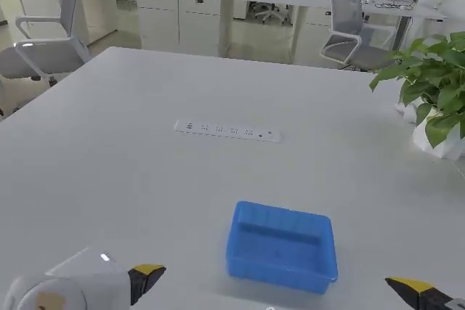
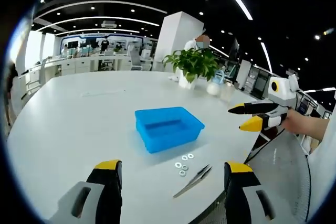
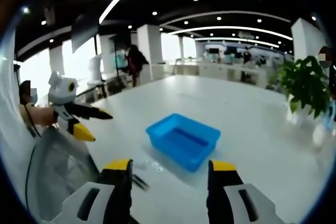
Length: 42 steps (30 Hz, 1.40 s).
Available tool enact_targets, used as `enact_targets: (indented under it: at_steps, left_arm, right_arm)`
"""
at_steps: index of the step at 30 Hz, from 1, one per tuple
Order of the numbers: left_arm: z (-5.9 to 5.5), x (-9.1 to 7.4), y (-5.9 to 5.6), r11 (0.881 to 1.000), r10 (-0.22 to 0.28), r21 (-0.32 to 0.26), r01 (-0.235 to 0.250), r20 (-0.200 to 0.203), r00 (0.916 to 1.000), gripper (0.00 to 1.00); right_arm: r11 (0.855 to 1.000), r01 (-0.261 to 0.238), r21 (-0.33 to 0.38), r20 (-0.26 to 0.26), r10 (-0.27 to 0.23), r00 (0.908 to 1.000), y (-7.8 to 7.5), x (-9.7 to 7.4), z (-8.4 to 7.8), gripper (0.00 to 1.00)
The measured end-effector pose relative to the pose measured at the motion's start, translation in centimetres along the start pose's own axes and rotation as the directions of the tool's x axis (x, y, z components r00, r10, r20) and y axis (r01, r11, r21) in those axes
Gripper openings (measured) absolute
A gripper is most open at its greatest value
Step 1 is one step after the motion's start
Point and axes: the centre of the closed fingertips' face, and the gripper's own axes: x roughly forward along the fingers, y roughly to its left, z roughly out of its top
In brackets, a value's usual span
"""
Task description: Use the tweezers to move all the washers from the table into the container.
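The blue container [image 1: 282, 246] sits near the table's front edge, with nothing showing inside it. Three small washers [image 2: 184, 163] lie on the table just in front of it, and the metal tweezers [image 2: 193, 180] lie beside them at the edge. In the right gripper view the washers [image 3: 149, 165] and tweezers [image 3: 139, 181] are left of the container [image 3: 182, 140]. My left gripper [image 2: 173, 166] is open and holds nothing, a short way off the table. My right gripper [image 3: 170, 166] is also open and holds nothing. Each gripper faces the other across the container [image 2: 168, 126].
A white power strip [image 1: 227, 131] lies mid-table. A potted plant [image 1: 436, 85] stands at the right edge. Office chairs [image 1: 43, 41] and desks are behind the table. A person stands in the background [image 3: 135, 61].
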Motion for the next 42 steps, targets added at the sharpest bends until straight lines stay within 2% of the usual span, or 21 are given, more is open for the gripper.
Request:
enact_targets:
  at_steps: [5,9,11,14,16,19,20,21,23,26,27,29,30,33,34,36,37,38,39,40,42]
  left_arm:
    - [-1.1,0.5,-0.3,0.999,-0.028,0.041,0.031,-0.072,0.9970,0.79]
    - [-2.2,1.1,-0.7,0.996,-0.066,0.055,0.074,-0.138,0.9883,0.78]
    - [-2.5,1.2,-0.8,0.994,-0.076,0.066,0.087,-0.161,0.9840,0.77]
    - [-3.6,1.6,-0.7,0.990,-0.089,0.090,0.111,-0.221,0.9711,0.76]
    - [-4.0,1.7,-0.5,0.988,-0.091,0.104,0.119,-0.242,0.9661,0.76]
    - [-4.4,1.9,-0.1,0.986,-0.097,0.103,0.129,-0.266,0.9592,0.75]
    - [-4.4,2.0,0.0,0.986,-0.099,0.103,0.131,-0.272,0.9573,0.75]
    - [-4.5,2.0,0.1,0.985,-0.103,0.103,0.136,-0.279,0.9548,0.74]
    - [-4.6,2.0,0.3,0.984,-0.108,0.105,0.144,-0.289,0.9513,0.72]
    - [-4.8,2.1,0.4,0.981,-0.120,0.109,0.160,-0.305,0.9448,0.70]
    - [-4.9,2.2,0.3,0.979,-0.127,0.111,0.170,-0.318,0.9394,0.69]
    - [-5.0,2.4,0.3,0.976,-0.135,0.119,0.183,-0.329,0.9346,0.68]
    - [-5.1,2.5,0.2,0.974,-0.141,0.121,0.191,-0.336,0.9313,0.67]
    - [-4.9,2.9,-0.5,0.969,-0.183,0.101,0.227,-0.329,0.9264,0.66]
    - [-5.2,3.0,-0.7,0.963,-0.198,0.108,0.248,-0.346,0.9171,0.64]
    - [-5.5,3.2,-0.6,0.954,-0.187,0.153,0.258,-0.371,0.9097,0.60]
    - [-6.0,3.2,-0.7,0.944,-0.188,0.180,0.277,-0.400,0.8973,0.58]
    - [-6.3,3.3,-0.9,0.938,-0.193,0.188,0.292,-0.416,0.8887,0.56]
    - [-6.5,3.5,-1.0,0.932,-0.195,0.201,0.302,-0.426,0.8836,0.56]
    - [-6.6,3.6,-1.1,0.925,-0.196,0.215,0.312,-0.433,0.8798,0.55]
    - [-7.0,3.8,-1.3,0.916,-0.194,0.235,0.326,-0.452,0.8706,0.53]
  right_arm:
    - [0.998,-0.032,-0.048,-0.055,0.029,0.9981,0.6,1.3,-0.7,0.54]
    - [0.993,-0.071,-0.094,-0.108,0.060,0.9923,1.2,2.4,-1.3,0.53]
    - [0.989,-0.099,-0.113,-0.142,0.082,0.9864,1.6,3.0,-1.8,0.52]
    - [0.980,-0.142,-0.141,-0.193,0.113,0.9747,2.3,3.8,-2.6,0.52]
    - [0.976,-0.162,-0.147,-0.207,0.130,0.9697,2.7,4.3,-2.8,0.52]
    - [0.963,-0.221,-0.151,-0.242,0.181,0.9534,3.8,5.1,-3.4,0.51]
    - [0.960,-0.231,-0.160,-0.252,0.186,0.9498,3.9,5.2,-3.5,0.51]
    - [0.952,-0.251,-0.174,-0.277,0.197,0.9404,4.2,5.4,-3.9,0.50]
    - [0.942,-0.267,-0.202,-0.301,0.200,0.9325,4.4,5.8,-4.1,0.49]
    - [0.930,-0.306,-0.205,-0.330,0.229,0.9157,5.0,6.5,-4.4,0.47]
    - [0.928,-0.310,-0.205,-0.333,0.232,0.9139,5.1,6.6,-4.4,0.46]
    - [0.919,-0.337,-0.205,-0.357,0.251,0.9000,5.5,7.0,-4.6,0.46]
    - [0.914,-0.344,-0.216,-0.364,0.252,0.8967,5.6,7.2,-4.6,0.45]
    - [0.898,-0.375,-0.229,-0.388,0.268,0.8815,6.1,7.7,-4.8,0.43]
    - [0.892,-0.390,-0.229,-0.407,0.276,0.8706,6.3,7.8,-5.1,0.42]
    - [0.879,-0.412,-0.239,-0.430,0.285,0.8566,6.6,7.9,-5.5,0.40]
    - [0.869,-0.430,-0.244,-0.448,0.292,0.8448,6.8,8.0,-5.8,0.40]
    - [0.863,-0.440,-0.247,-0.458,0.296,0.8385,7.0,8.0,-6.0,0.39]
    - [0.853,-0.457,-0.252,-0.478,0.301,0.8253,7.2,8.1,-6.4,0.39]
    - [0.846,-0.466,-0.259,-0.491,0.301,0.8178,7.3,8.1,-6.7,0.39]
    - [0.823,-0.498,-0.273,-0.525,0.306,0.7942,7.6,8.1,-7.4,0.38]
